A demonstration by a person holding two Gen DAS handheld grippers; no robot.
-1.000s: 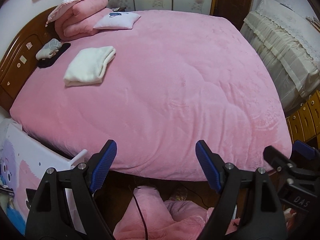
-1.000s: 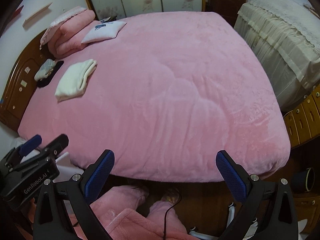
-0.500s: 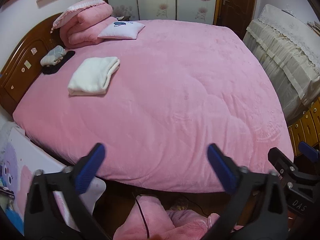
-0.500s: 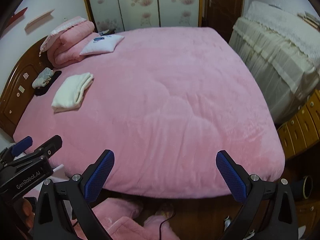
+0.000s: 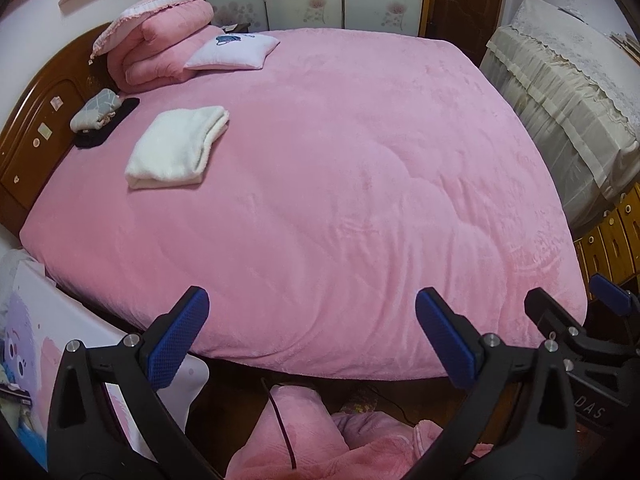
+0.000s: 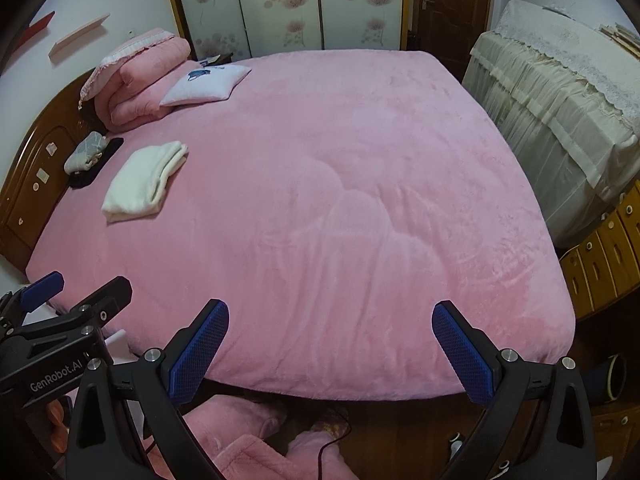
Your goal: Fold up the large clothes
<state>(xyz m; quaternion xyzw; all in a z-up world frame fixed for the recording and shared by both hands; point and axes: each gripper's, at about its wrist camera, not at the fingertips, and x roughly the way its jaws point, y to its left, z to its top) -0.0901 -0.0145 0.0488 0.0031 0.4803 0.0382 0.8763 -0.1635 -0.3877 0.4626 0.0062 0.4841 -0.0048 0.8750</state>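
The pink bedspread (image 5: 340, 184) fills most of your view, laid flat over the whole bed. Near the wooden headboard (image 5: 36, 128) sits a stack of folded pink quilts (image 5: 160, 52), a white cushion (image 5: 232, 52) leaning on it. The folded white garment (image 5: 176, 148) lies on the spread (well apart from both tongs). Your left gripper (image 5: 312, 336) and right gripper (image 6: 328, 352) hover above the near edge, all 4 pads spread wide, nothing between them.
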